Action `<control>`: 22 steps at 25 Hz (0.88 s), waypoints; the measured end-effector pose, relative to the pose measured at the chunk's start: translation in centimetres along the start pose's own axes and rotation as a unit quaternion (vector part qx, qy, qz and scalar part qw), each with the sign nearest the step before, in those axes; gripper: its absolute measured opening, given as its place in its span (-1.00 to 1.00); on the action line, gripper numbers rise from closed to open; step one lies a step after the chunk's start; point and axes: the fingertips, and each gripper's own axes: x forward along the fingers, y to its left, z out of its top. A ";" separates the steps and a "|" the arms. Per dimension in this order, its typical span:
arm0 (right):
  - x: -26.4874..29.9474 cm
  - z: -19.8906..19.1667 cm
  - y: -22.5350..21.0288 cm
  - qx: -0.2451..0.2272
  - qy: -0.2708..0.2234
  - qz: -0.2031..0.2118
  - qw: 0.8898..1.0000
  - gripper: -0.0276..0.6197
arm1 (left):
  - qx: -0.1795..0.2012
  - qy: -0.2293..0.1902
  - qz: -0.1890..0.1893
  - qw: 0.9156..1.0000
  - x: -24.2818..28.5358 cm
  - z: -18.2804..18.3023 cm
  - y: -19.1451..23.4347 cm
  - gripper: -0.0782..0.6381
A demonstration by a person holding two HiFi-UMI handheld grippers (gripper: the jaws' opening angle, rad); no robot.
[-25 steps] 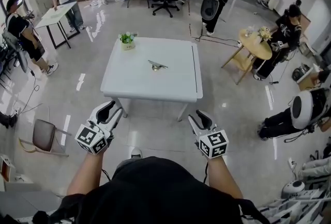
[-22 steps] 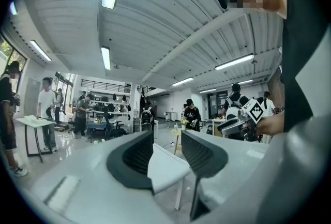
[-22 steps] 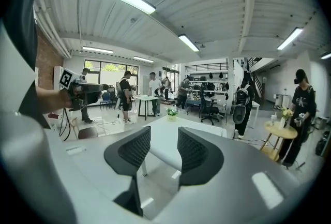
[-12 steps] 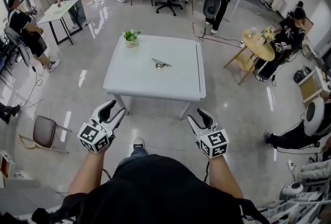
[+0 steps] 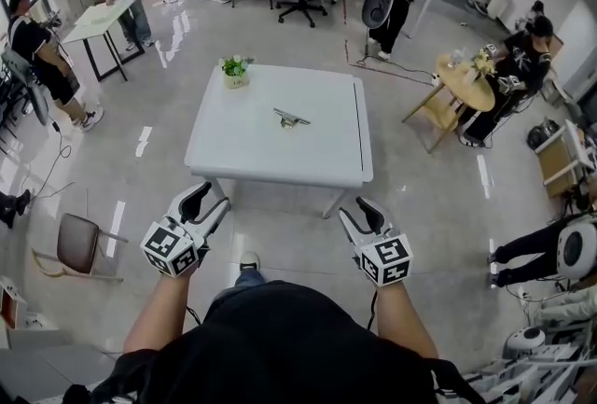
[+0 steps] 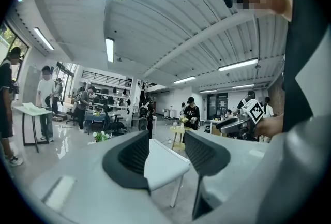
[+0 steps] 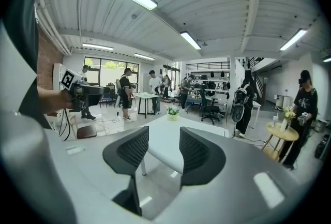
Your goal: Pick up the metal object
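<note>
Both left gripper (image 5: 210, 197) and right gripper (image 5: 356, 209) apparently unmoved.

We've open floor (image 5: 280, 229) to the table (image 5: 266, 160); bare top round the metal object (image 5: 290, 118), flower pot (image 5: 234, 73) far-left.

The metal object (image 5: 291, 119) is lying near the middle of the white table (image 5: 270, 160), well apart from the potted plant (image 5: 234, 71) sitting at its far left corner. The person is holding the left gripper (image 5: 207, 200) and right gripper (image 5: 355, 210) over the floor, short of the table, jaws apart.
</note>
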 end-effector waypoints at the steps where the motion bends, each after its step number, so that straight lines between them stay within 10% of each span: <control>1: 0.4 0.0 0.0 0.001 0.000 0.000 1.000 -0.31 | 0.000 0.000 0.000 1.000 0.1 0.0 0.4 -0.22; 22: 7.6 2.1 -1.4 0.016 0.026 -0.017 0.999 -0.31 | -0.018 0.014 -0.045 0.999 5.7 0.4 7.5 -0.20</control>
